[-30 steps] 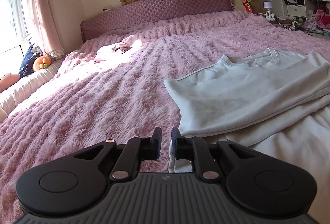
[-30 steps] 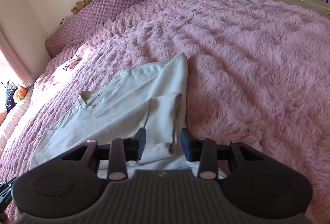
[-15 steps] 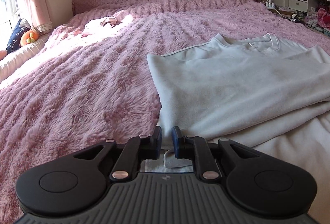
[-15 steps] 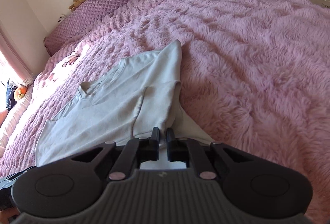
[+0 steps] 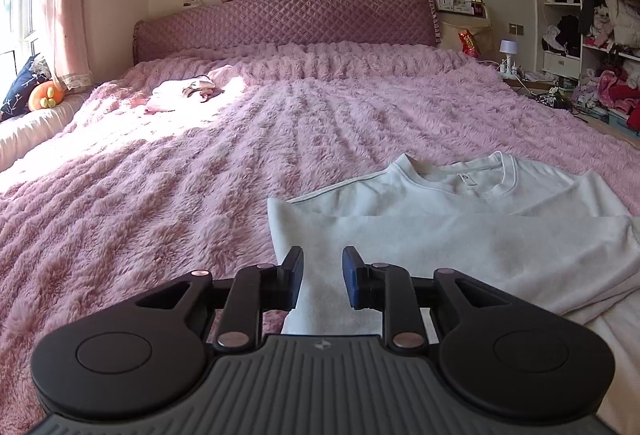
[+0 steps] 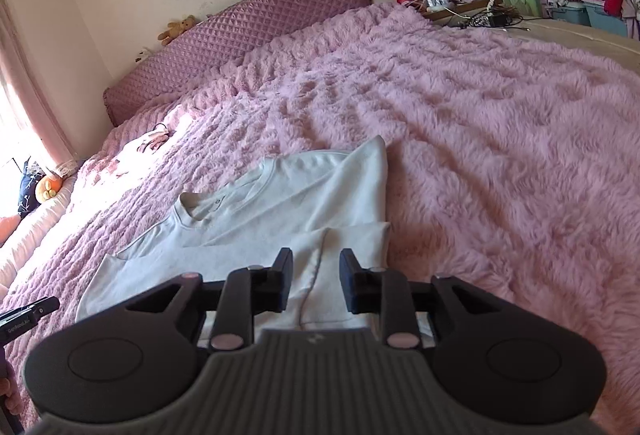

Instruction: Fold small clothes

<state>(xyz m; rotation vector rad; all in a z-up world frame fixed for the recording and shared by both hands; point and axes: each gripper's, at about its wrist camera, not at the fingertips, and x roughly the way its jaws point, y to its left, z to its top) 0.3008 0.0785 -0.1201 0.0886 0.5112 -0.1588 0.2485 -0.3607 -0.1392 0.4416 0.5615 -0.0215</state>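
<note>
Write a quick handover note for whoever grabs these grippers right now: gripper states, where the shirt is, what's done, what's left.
Left gripper: open, holding nothing, over the white shirt's left edge.
Right gripper: open, holding nothing, over the shirt's right side.
Shirt: on the pink blanket, collar toward the headboard, bottom part folded up over the body.
Done: first fold, hem laid up toward the collar.
Left: probably the remaining folds, then tidying the edges.

Daylight enters through the window (image 5: 16,7) at the left of the bed (image 5: 280,139), laying an overexposed patch on the pink blanket (image 6: 480,139) near the headboard (image 5: 288,23). Farther from the window the blanket sits in soft shade. Fisheye distortion bends walls and shelves at the edges; both pictures are sharp.
</note>
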